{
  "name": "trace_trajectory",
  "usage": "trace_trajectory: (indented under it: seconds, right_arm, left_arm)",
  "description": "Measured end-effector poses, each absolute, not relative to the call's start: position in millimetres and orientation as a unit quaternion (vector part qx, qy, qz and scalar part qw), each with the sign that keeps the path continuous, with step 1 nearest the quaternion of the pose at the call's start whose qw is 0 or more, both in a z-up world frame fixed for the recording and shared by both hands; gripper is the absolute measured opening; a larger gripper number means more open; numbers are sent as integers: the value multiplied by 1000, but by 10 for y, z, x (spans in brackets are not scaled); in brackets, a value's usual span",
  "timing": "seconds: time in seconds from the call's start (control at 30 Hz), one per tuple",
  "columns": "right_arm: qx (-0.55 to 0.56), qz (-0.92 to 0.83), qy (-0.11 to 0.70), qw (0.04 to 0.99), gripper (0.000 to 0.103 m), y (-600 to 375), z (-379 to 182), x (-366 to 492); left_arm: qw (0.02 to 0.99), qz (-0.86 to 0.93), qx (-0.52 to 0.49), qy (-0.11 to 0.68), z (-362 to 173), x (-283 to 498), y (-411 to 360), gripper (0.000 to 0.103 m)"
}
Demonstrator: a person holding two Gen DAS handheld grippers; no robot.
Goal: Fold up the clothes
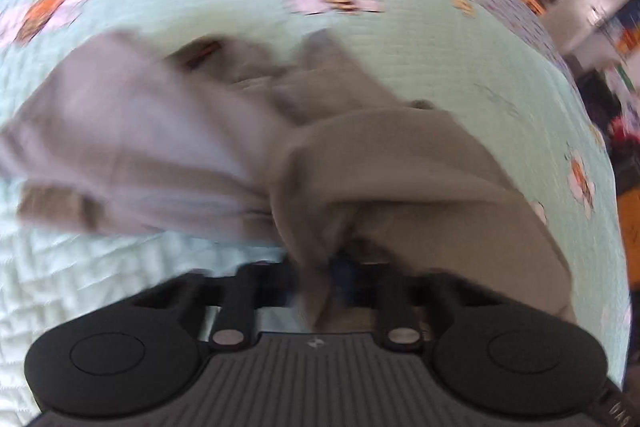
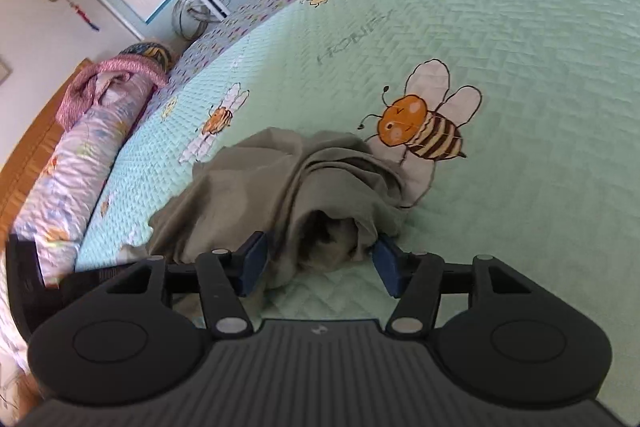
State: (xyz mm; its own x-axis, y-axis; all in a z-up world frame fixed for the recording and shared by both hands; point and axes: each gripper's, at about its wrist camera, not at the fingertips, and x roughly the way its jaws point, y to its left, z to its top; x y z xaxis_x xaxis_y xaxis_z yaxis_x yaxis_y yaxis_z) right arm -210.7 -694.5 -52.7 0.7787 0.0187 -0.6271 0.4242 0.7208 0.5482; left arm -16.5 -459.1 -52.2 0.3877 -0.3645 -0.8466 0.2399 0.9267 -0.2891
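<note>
Left gripper (image 1: 320, 267) clamped on grey garment (image 1: 224, 131), lower centre; right gripper (image 2: 320, 259) jaws apart, straddling crumpled cloth on bed (image 2: 520, 107).

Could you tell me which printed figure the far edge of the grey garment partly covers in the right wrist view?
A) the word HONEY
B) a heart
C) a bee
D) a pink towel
C: the garment lies bunched on the quilt with its far right edge over the lower wing of the large bee; the printed word lies clear of it, farther up.
</note>
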Motion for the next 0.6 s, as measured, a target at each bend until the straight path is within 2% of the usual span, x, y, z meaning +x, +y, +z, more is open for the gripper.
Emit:
trace_trajectory:
  seconds: [0.07, 0.2, 0.3, 0.4, 0.5, 0.6]
  right_arm:
    - [344, -124, 301, 881, 54, -6987, -549, -2195]
    - [322, -162, 266, 894, 41, -7136, -501, -2437]
    - [294, -184, 249, 904, 41, -7228, -406, -2631]
    - [290, -192, 269, 898, 42, -7328, -427, -2702]
    - [321, -177, 283, 886, 43, -7413, -505, -2631]
    - [357, -146, 283, 879, 49, -7448, -550, -2427]
  left_arm:
    - [839, -226, -17, 495, -377, -358, -4877, 7]
    - [816, -348, -5, 461, -92, -878, -5197, 7]
    - [811, -356, 26, 463, -148, -1159, -5147, 7]
    - [790, -338, 41, 509, -445, -1241, -5060, 7]
    - [795, -314, 36, 518, -559, -1264, -4954, 7]
    - [802, -303, 28, 514, -507, -1216, -4893, 8]
